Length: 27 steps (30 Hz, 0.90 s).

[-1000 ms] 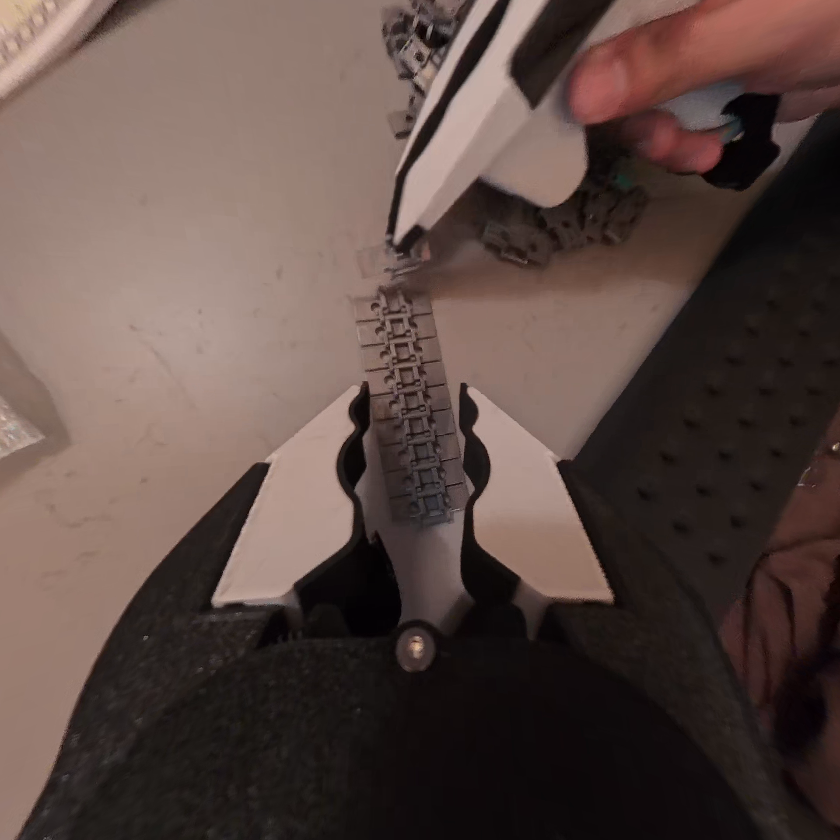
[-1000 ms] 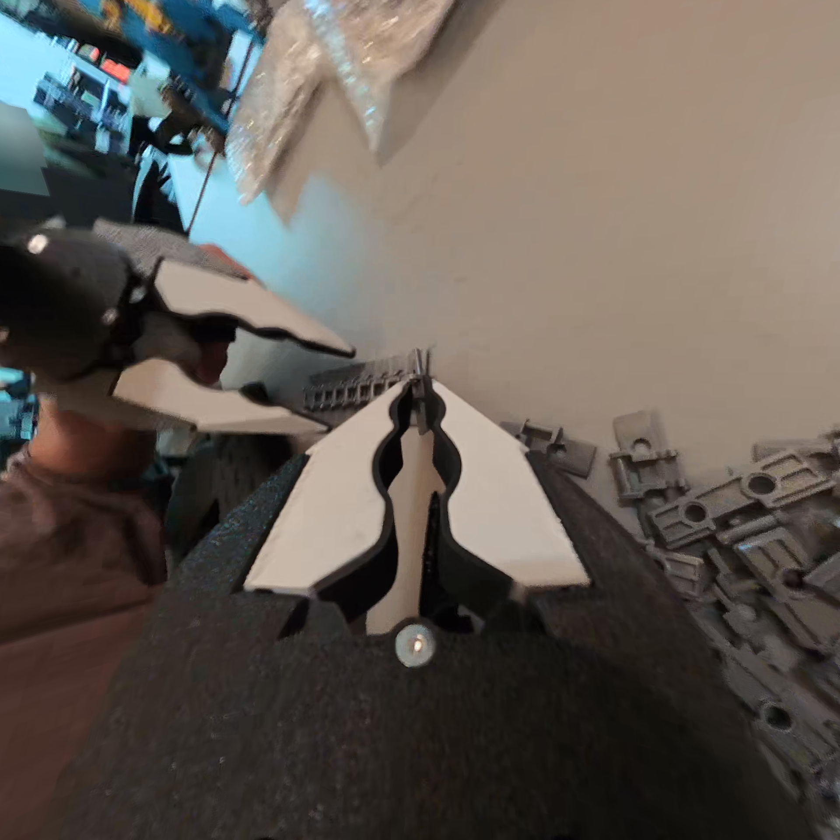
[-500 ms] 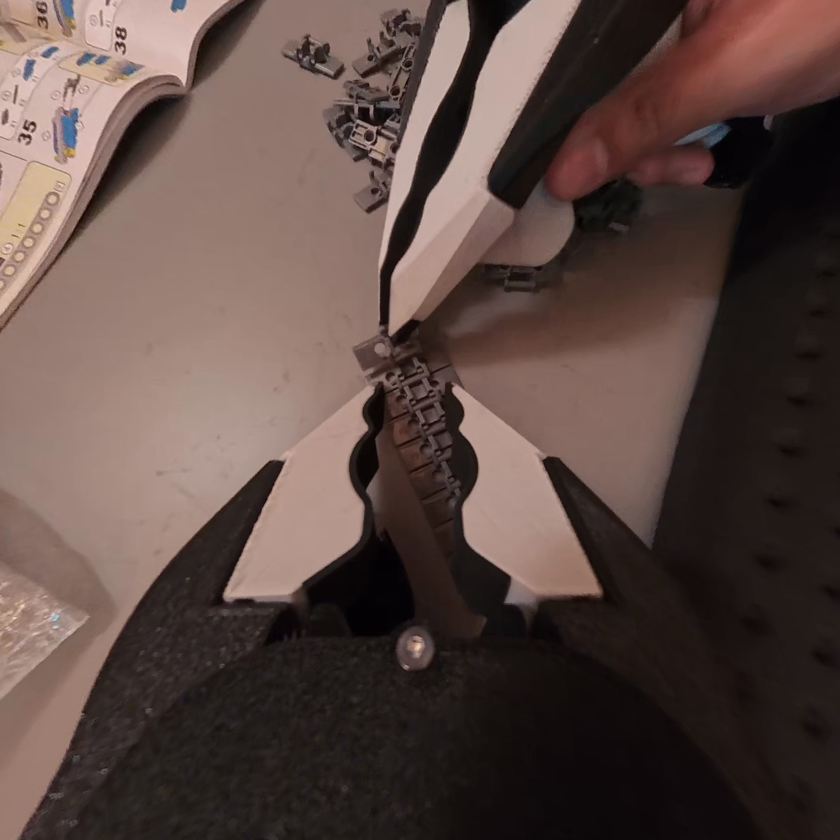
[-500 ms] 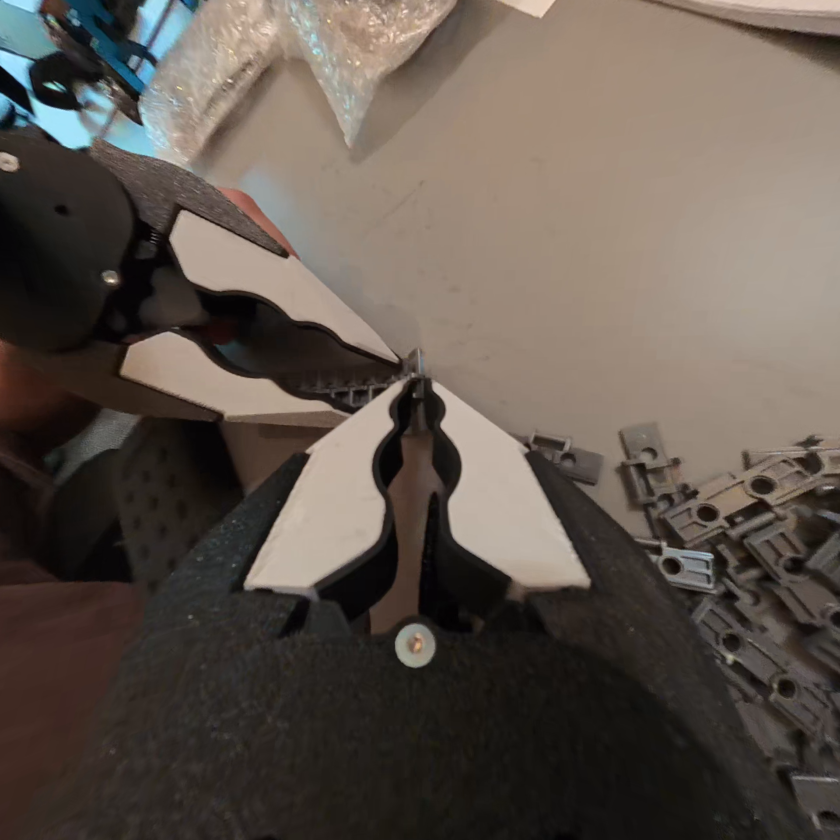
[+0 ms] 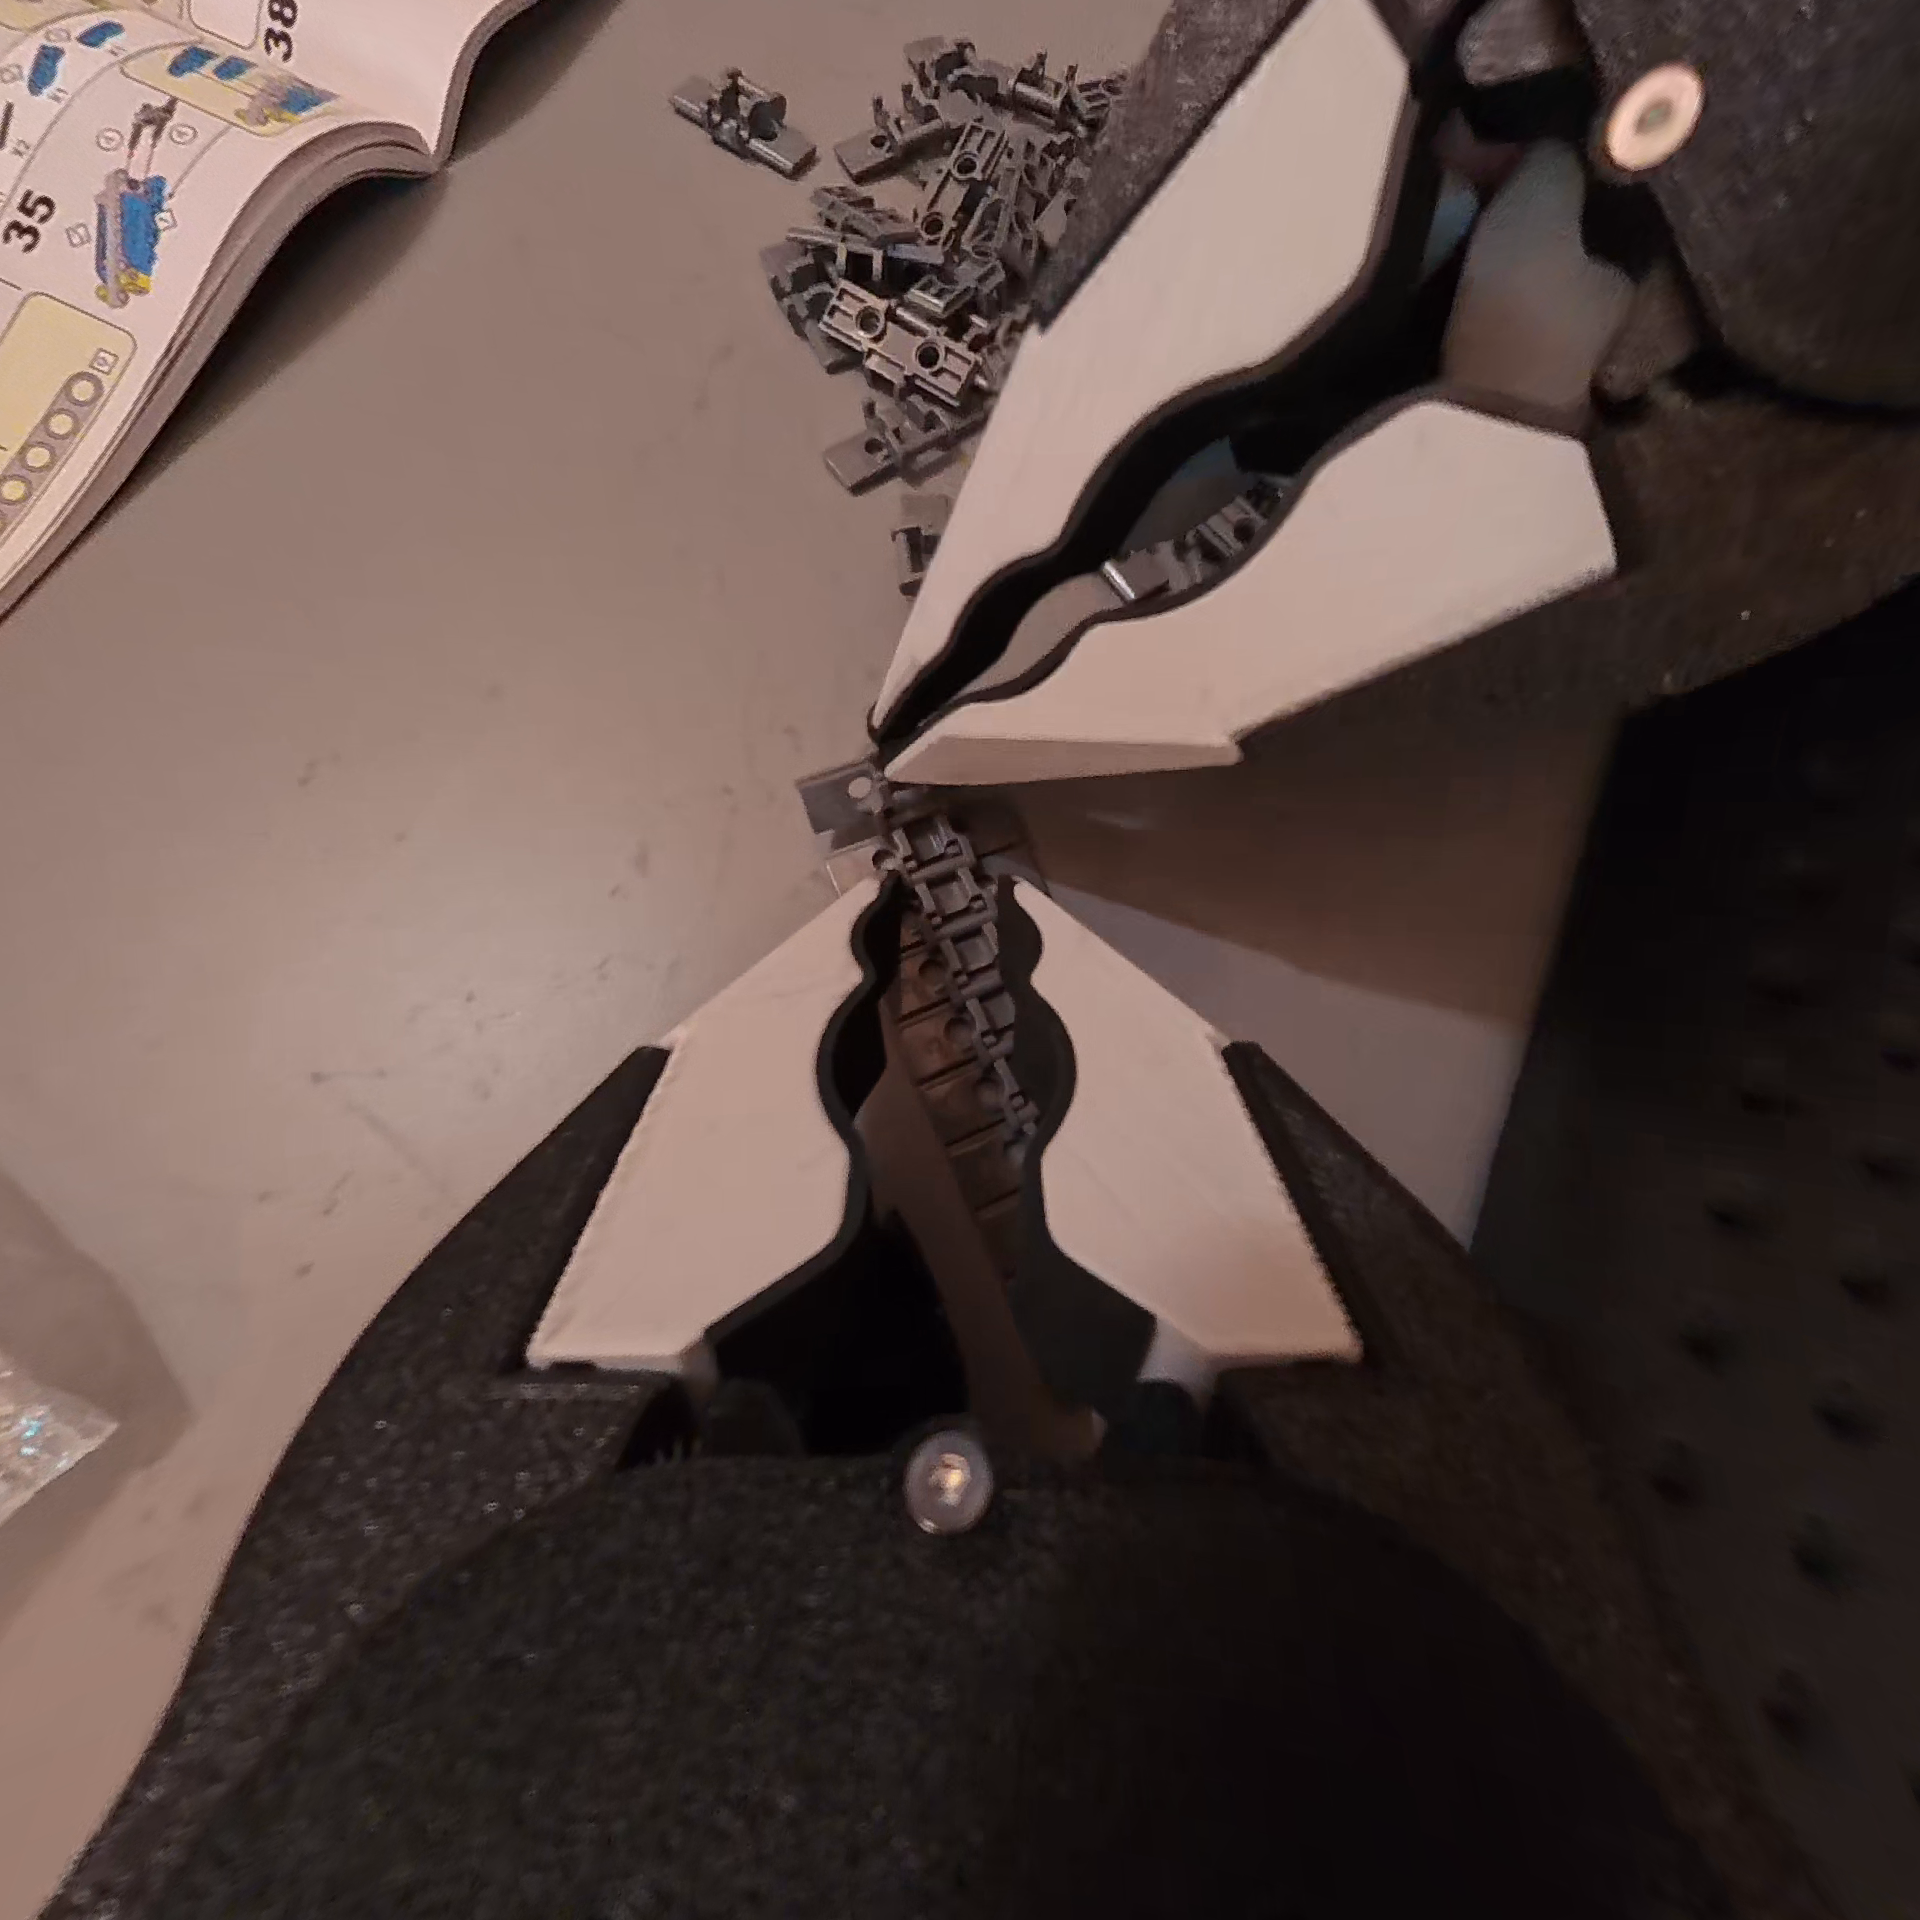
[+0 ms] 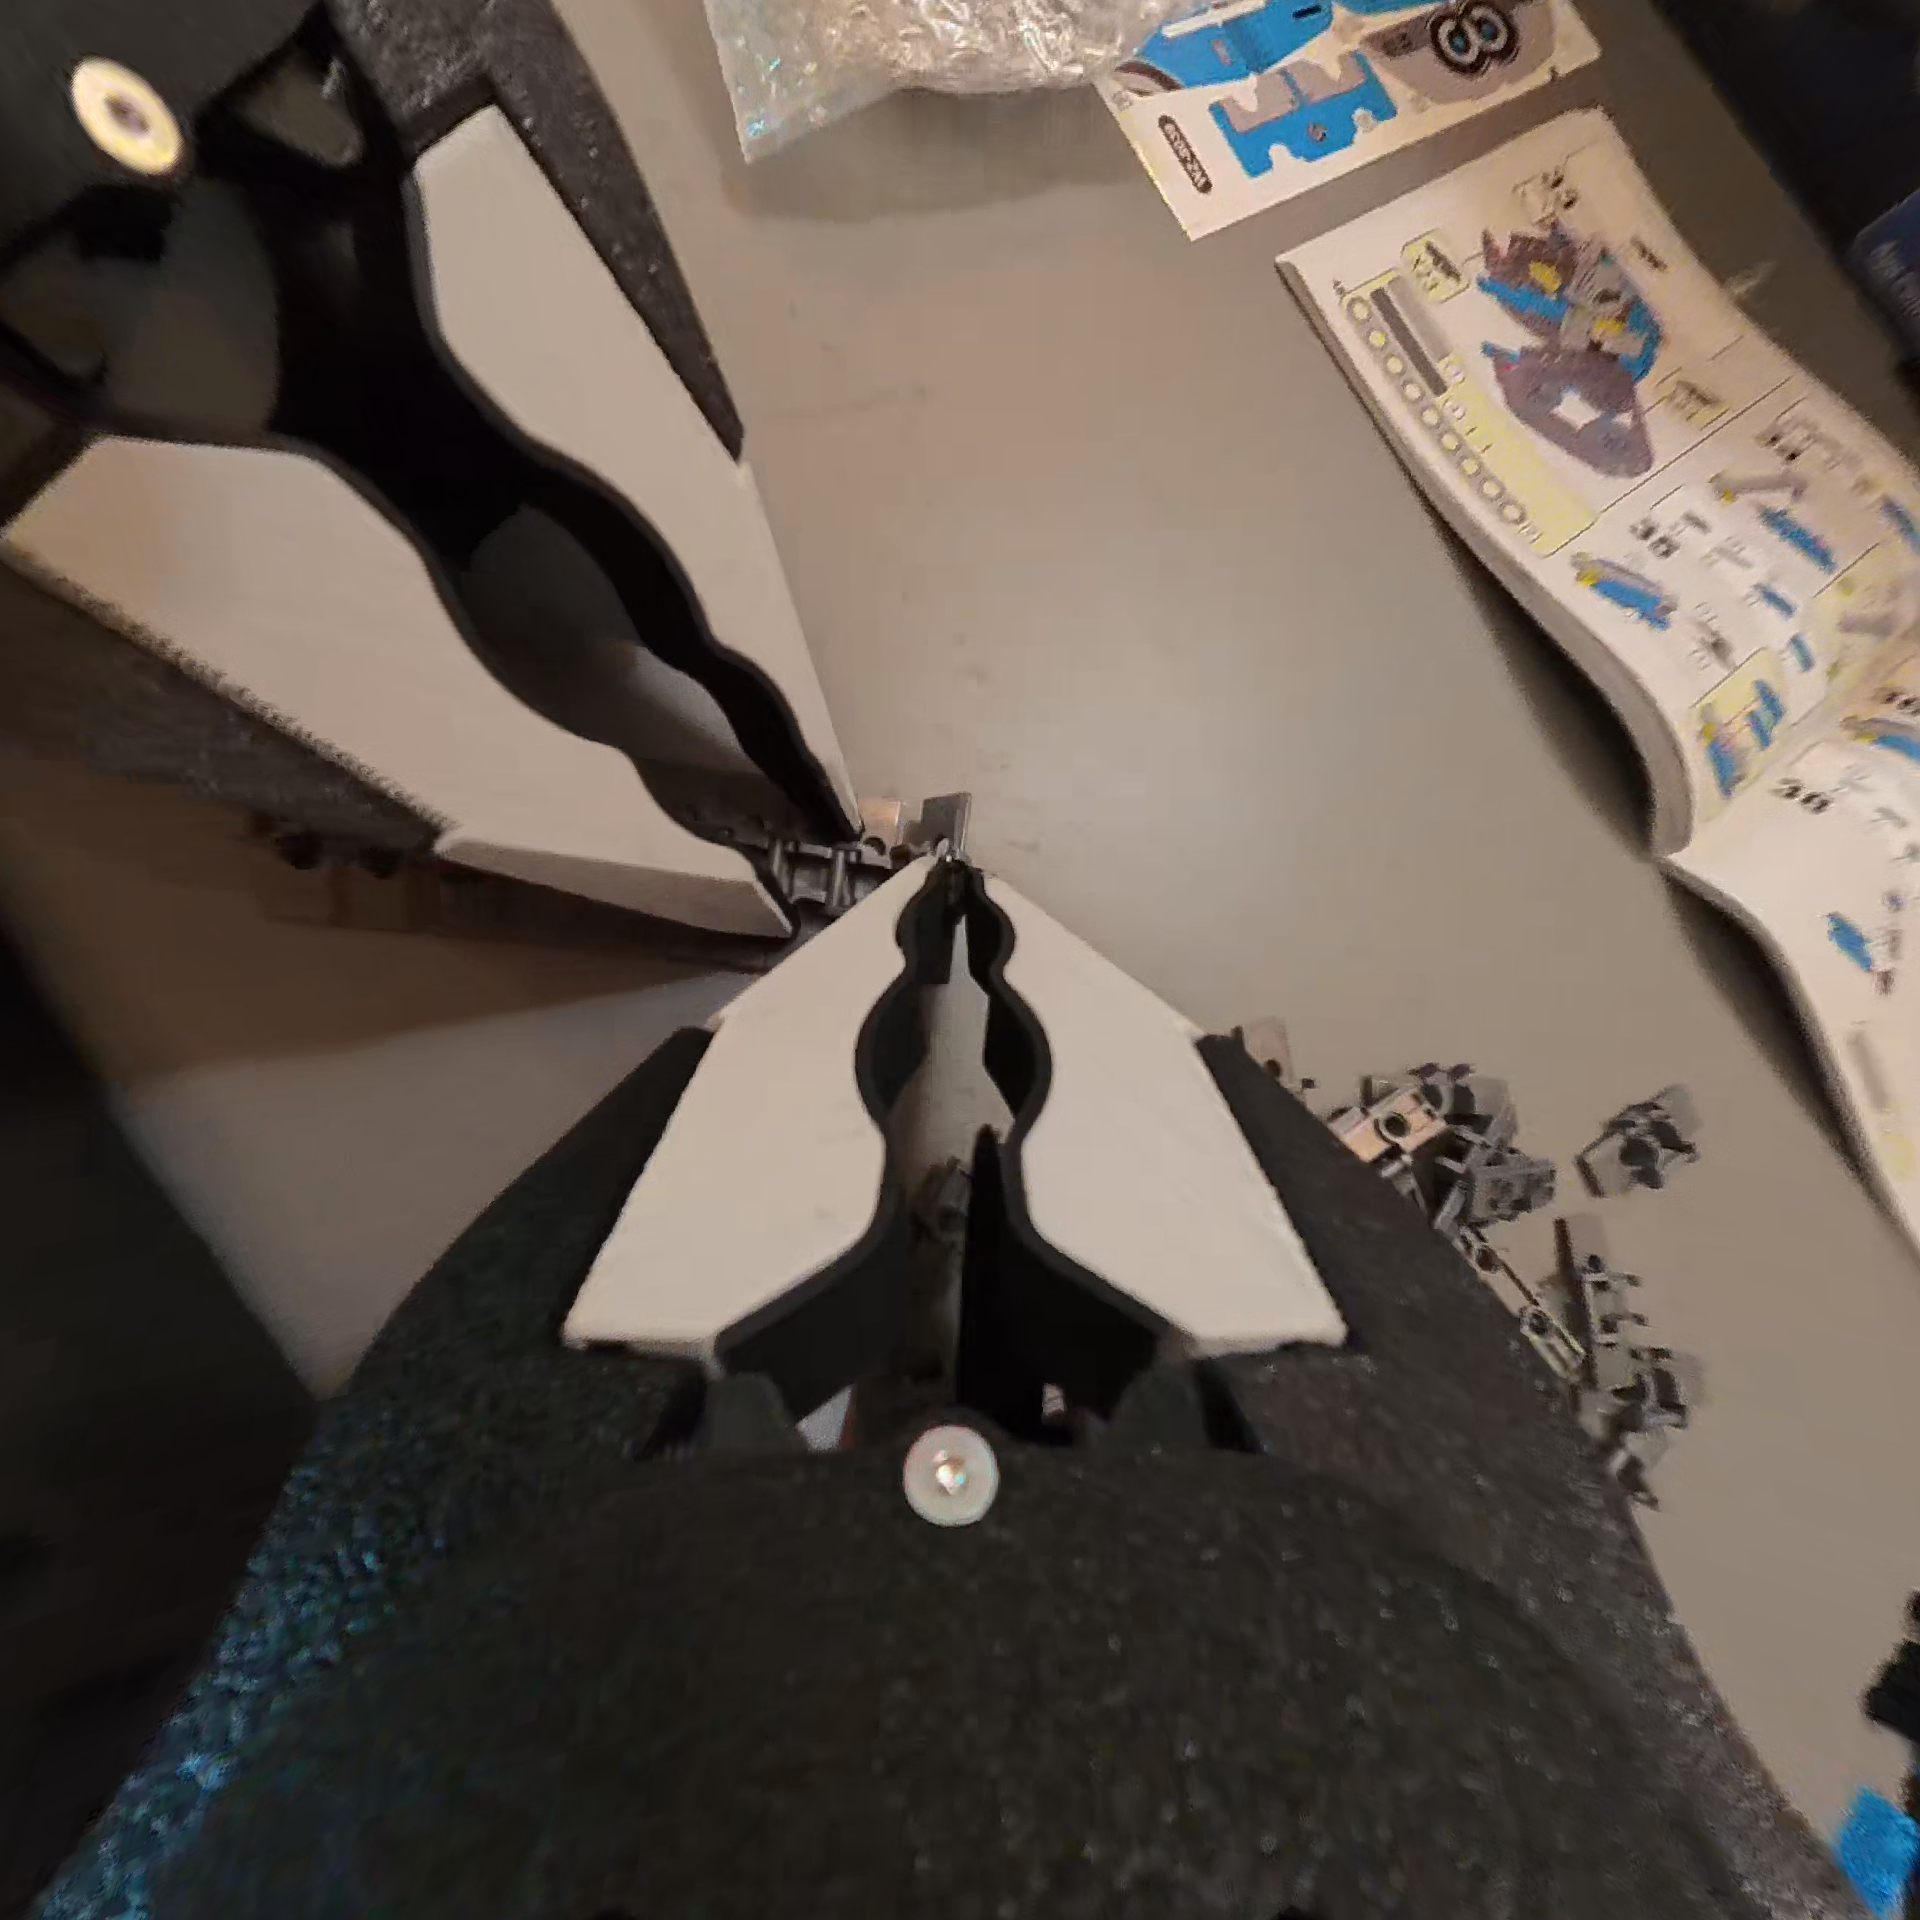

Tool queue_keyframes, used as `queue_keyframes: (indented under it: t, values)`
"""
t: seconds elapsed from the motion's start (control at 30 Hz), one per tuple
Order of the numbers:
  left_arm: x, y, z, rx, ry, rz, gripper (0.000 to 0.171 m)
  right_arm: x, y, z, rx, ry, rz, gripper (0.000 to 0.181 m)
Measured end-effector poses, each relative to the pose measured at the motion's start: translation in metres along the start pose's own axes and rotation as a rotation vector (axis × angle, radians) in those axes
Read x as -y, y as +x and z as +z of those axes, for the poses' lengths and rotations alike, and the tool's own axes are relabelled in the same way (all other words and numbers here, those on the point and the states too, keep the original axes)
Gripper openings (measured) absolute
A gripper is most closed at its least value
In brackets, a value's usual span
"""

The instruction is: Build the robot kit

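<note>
A chain of grey plastic track links runs lengthwise between the closed fingers of the left gripper, its front end sticking out. There the right gripper pinches a single grey link that touches the chain's end, above the table.
</note>
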<state>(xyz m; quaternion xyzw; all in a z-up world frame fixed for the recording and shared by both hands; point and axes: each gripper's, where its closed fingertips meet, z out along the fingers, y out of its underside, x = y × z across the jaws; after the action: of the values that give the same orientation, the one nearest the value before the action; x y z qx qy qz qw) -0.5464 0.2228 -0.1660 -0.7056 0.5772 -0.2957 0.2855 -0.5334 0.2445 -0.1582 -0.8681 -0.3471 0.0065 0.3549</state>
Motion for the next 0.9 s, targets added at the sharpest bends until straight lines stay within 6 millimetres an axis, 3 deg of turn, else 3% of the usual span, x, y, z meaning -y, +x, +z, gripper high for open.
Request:
queue_keyframes:
  t: [0.03, 0.3, 0.9]
  values:
    - [-0.0001, -0.0001, 0.0, 0.0, 0.0, -0.002, 0.017, -0.0002, 0.0, -0.0002, -0.018, -0.001, -0.016, 0.003]
    - [0.0002, -0.001, 0.0003, -0.003, 0.002, -0.017, 0.016, -0.0006, 0.0, -0.0011, -0.062, 0.026, -0.1, 0.003]
    - [0.001, 0.0004, 0.0012, 0.0, 0.003, -0.013, 0.016, 0.0004, -0.0038, -0.0054, -0.022, 0.013, 0.002, 0.005]
